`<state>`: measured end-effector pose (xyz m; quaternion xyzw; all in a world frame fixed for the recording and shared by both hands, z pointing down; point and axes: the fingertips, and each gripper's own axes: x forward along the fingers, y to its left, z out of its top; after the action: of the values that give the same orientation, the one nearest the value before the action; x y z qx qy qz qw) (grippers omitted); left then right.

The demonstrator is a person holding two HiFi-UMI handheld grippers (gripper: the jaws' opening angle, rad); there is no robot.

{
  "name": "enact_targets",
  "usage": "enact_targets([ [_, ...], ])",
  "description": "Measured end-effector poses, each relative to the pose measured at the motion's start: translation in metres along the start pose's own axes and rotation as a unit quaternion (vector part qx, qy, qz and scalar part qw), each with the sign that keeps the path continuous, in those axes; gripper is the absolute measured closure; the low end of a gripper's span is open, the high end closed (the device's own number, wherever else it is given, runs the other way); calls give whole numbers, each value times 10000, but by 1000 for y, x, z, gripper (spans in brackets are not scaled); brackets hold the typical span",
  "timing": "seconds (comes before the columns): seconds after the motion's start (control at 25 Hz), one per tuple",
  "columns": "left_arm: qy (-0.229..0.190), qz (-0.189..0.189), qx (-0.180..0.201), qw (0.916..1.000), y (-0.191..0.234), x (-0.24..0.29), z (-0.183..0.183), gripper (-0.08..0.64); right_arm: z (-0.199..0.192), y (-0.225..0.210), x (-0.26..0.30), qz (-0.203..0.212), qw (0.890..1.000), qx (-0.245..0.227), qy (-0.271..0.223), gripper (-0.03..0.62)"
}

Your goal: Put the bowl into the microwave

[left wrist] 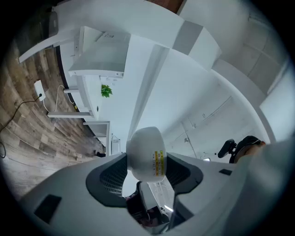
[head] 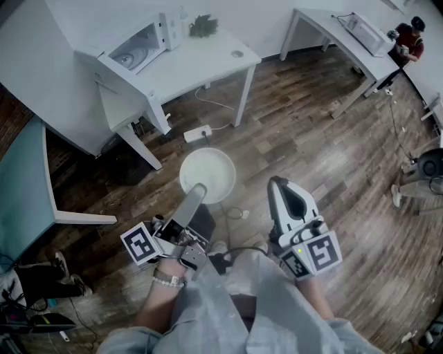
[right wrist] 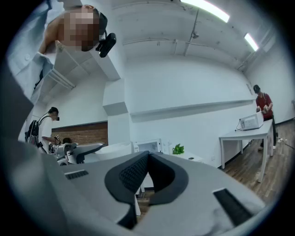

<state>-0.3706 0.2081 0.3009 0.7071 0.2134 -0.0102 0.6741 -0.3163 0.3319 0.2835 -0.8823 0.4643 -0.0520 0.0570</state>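
The task was only partly done: the bowl had been picked up but was not yet in the microwave.

At the far left, the microwave [head: 138,47] sat on a white desk [head: 208,66], well away from the person. From these views I could not tell whether its door stood open. A small green plant [head: 203,26] stood on the same desk, just beside it.

Nearer the middle, the left claw [head: 196,195] was spread wide and gripped the white bowl [head: 208,174] by its rim. The bowl was carried in the air above the wooden floor, near the person's body. The left gripper view showed the bowl seated between the pads with a yellow sticker on its side.

To the right, the right claw [head: 279,187] was closed with nothing in it and pointed forward.

At the far right, a second desk [head: 325,21] carried a second microwave [head: 369,33], and a person in red [head: 410,40] stood next to it.

In my judgement, what remained was to walk up to the near desk, open the door if need be, possibly with the free right claw, set the bowl inside and let go.

Counted, there were:
- one bowl
- two claws
- two microwaves
- two white desks
- one plant
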Motion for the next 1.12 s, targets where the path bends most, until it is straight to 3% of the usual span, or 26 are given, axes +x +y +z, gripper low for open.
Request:
enact_targets([
  [0.44,-10,-72,-7,10000,-2,-1,1,324,3,2,-1,73,9999,33,-69,598],
  [1.12,155,-126,28,9998,4,5,-6,324,-6,-22,-21,-443,9989,119,-14,598],
])
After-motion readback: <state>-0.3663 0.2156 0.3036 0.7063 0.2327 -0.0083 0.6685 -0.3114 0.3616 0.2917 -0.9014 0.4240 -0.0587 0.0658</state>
